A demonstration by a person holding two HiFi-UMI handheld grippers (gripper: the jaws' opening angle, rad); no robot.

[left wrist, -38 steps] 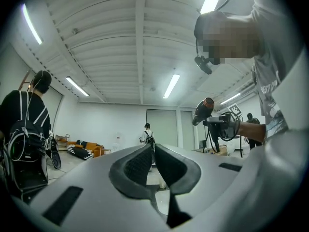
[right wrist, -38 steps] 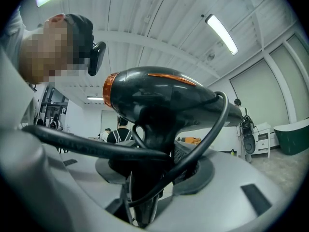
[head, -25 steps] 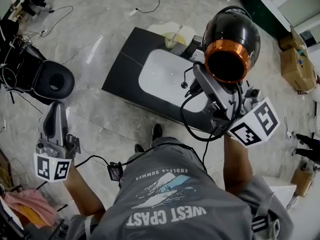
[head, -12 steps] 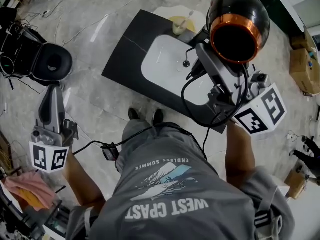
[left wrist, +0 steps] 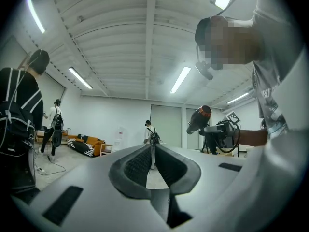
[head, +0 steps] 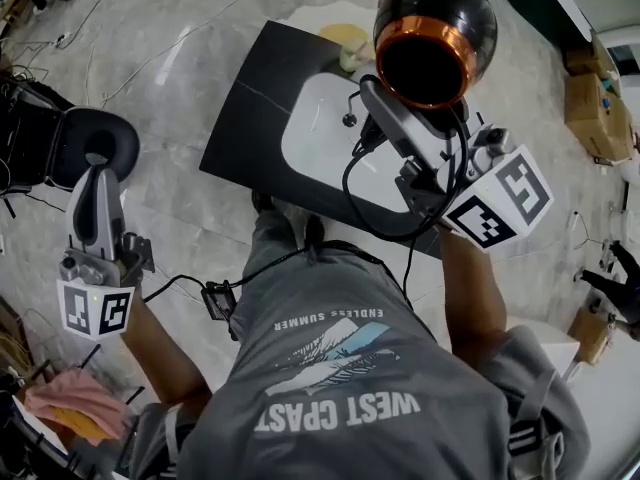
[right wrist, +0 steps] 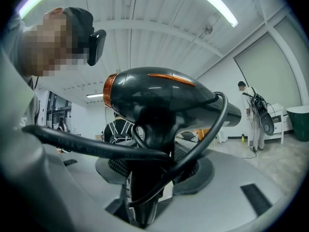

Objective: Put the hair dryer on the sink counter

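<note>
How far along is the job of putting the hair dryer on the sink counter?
Done: the hair dryer is picked up, handle clamped in the right gripper. In hand: it's held in the air by the sink counter. Left: setting it down and letting go.

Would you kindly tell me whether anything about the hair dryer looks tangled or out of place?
Yes: the cord of the hair dryer loops loosely around its handle and across the right claw, which grips that handle, so it could snag when set down. The sink counter below shows nothing spilled or askew.
</note>
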